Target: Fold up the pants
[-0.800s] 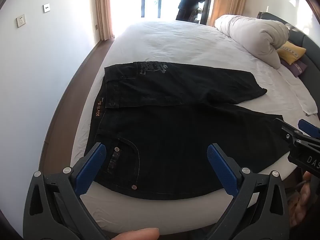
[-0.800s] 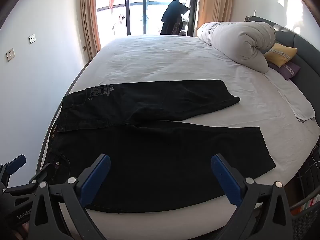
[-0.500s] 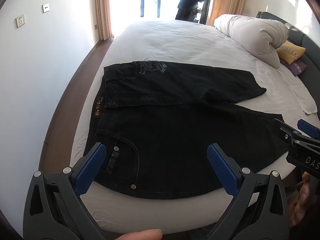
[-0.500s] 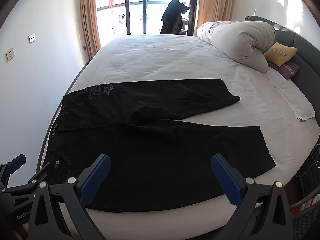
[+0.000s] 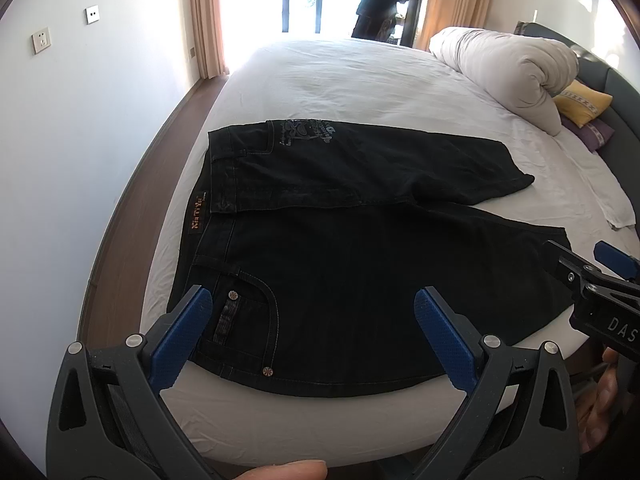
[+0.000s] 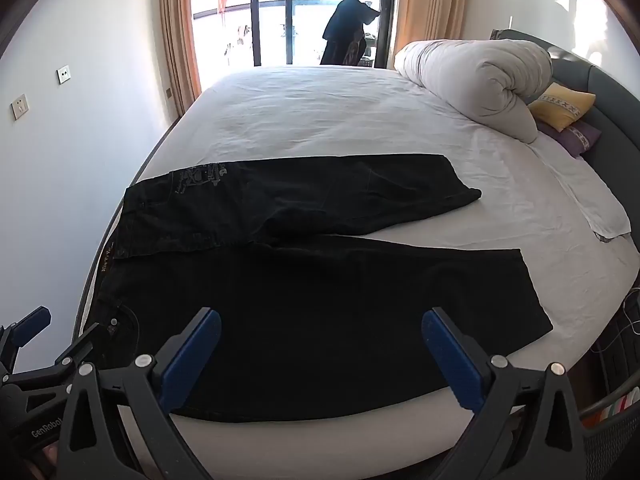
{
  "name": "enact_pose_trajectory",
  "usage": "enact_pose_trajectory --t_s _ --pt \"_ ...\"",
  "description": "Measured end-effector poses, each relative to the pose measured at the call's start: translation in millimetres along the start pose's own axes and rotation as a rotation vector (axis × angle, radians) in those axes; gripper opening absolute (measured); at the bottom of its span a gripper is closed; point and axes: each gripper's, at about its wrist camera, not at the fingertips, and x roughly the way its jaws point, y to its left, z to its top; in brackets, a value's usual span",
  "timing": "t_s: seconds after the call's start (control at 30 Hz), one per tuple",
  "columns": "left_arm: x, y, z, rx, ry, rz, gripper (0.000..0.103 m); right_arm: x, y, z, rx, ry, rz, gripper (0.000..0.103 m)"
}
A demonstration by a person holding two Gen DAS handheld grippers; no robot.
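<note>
Black pants lie flat on the white bed, waistband to the left, legs running right. The far leg angles away from the near one; they also show in the right wrist view. My left gripper is open and empty, held above the near waist pocket by the bed's front edge. My right gripper is open and empty above the near leg. Each gripper shows at the edge of the other's view: the right one and the left one.
A rolled white duvet and yellow and purple pillows lie at the bed's right end by the dark headboard. A white wall and wood floor run along the left. Glass doors and curtains stand beyond.
Both views have shifted very slightly; the pants sit a touch higher in the frames. Both grippers stay open and nothing was taken hold of.
</note>
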Motion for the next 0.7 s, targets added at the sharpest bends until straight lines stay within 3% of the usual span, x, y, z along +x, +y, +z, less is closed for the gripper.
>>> enact_pose_trajectory --t_s 0.7 --pt "0.0 0.1 -0.9 0.001 0.006 0.0 0.103 8.3 1.2 -14.3 0.001 0.015 0.002 0.103"
